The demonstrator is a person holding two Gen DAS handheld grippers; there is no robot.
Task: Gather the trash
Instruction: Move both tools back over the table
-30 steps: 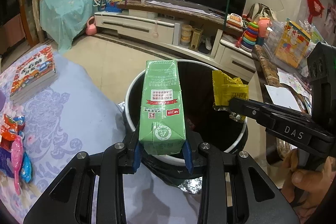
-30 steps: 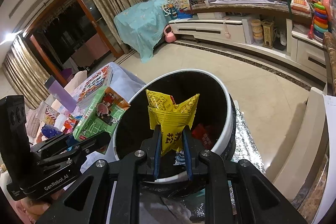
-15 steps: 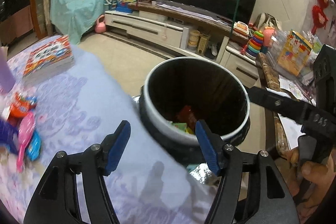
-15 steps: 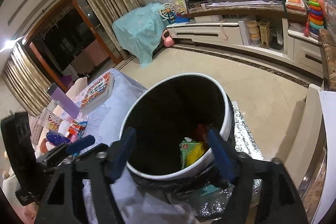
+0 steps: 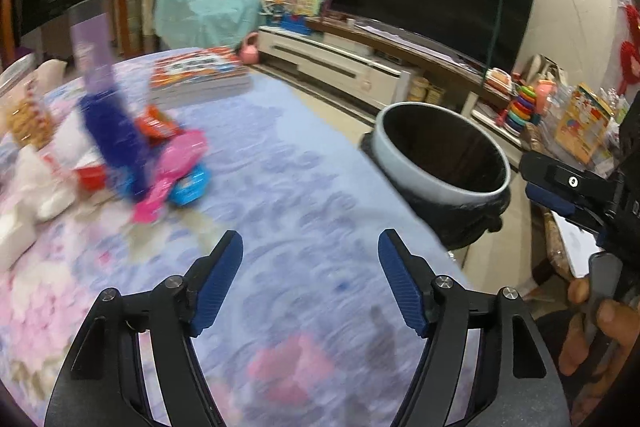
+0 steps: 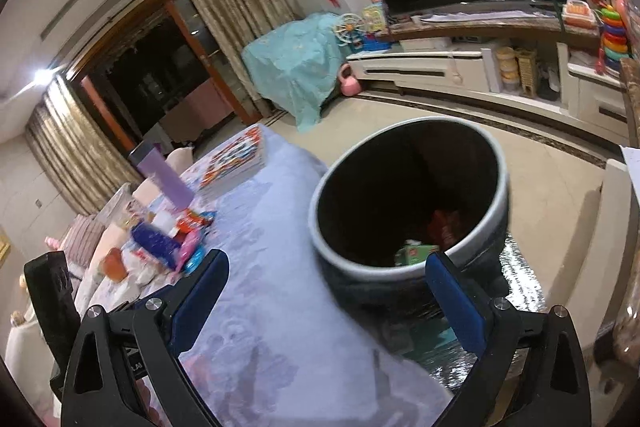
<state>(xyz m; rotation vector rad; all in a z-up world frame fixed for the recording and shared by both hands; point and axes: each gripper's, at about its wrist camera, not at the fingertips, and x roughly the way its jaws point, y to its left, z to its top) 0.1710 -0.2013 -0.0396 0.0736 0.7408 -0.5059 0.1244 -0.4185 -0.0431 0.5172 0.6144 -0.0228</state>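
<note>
The trash bin, black inside with a pale rim, stands just past the table's right edge. In the right wrist view a green carton and a red wrapper lie at the bottom of the bin. My left gripper hovers over the lilac tablecloth, its jaws opening with nothing between them. Left of it lies a blurred pile of wrappers, pink, blue and red. My right gripper is near the bin's rim, jaws opening wide and empty; it also shows in the left wrist view, right gripper.
A stack of picture books and a tall purple box stand on the far side of the table. White tissues and packets lie at the left. A hand holds the right gripper. Beyond the bin are tiled floor and a TV cabinet.
Both grippers let go: the green carton and the yellow wrapper dropped into the bin. The left gripper swung left, away from the bin and over the table. The right drew back slightly.
</note>
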